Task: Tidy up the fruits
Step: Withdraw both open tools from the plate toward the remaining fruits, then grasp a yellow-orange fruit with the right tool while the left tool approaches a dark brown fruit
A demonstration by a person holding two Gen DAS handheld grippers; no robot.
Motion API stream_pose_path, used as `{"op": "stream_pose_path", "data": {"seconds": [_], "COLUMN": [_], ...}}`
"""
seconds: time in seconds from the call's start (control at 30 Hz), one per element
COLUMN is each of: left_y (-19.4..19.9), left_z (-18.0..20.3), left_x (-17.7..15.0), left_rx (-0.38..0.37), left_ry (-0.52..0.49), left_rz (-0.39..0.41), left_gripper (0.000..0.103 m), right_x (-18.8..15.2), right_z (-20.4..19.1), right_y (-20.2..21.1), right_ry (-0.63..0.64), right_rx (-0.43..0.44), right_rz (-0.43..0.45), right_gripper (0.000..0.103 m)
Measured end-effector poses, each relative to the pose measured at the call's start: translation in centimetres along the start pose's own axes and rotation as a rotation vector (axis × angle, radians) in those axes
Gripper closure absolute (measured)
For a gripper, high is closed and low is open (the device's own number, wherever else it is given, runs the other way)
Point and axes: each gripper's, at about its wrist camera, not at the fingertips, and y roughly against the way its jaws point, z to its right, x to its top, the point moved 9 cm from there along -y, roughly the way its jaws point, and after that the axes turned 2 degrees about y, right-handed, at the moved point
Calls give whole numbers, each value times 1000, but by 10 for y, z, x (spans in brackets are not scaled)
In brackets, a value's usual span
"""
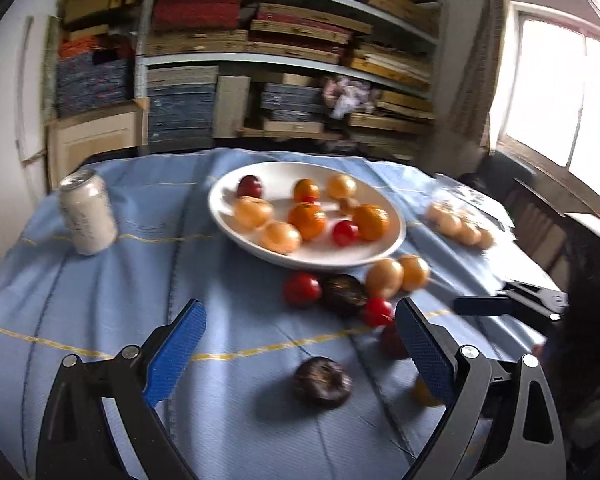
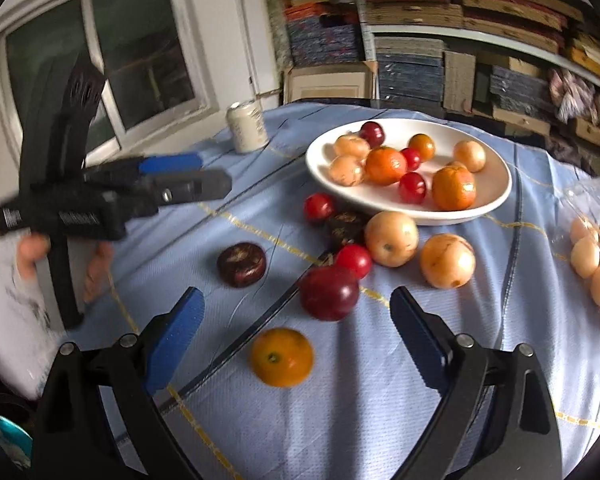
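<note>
Both claws released, empty: left claw (image 1: 300, 344) over bare cloth near dark fruit (image 1: 321, 381); right claw (image 2: 296, 326) above orange (image 2: 282, 357). Open cloth at near bench (image 2: 340, 432) edge. Plate (image 2: 496, 200) mid-bench holds nine fruits; eight loose in front. One can (image 2: 247, 126) far-left. Bag (image 2: 592, 256) at right edge.

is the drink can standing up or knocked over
Upright. The can stands on its base on the blue cloth, its top rim facing up, left of the white plate. Whether it is full cannot be told.
</note>
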Motion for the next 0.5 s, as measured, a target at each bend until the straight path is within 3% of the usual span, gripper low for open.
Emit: {"op": "stream_pose_path", "data": {"seconds": [0.27, 0.5], "left_y": [-28, -35], "left_z": [37, 34], "left_x": [-35, -44], "left_rx": [-10, -12], "left_ry": [-176, -180], "left_rz": [-113, -147], "left_gripper": [7, 7], "right_x": [-15, -22], "right_z": [-13, -4], "right_y": [-5, -8], "right_ry": [61, 36], "right_rx": [17, 16], "right_rz": [-50, -76], "right_gripper": [9, 8]}}
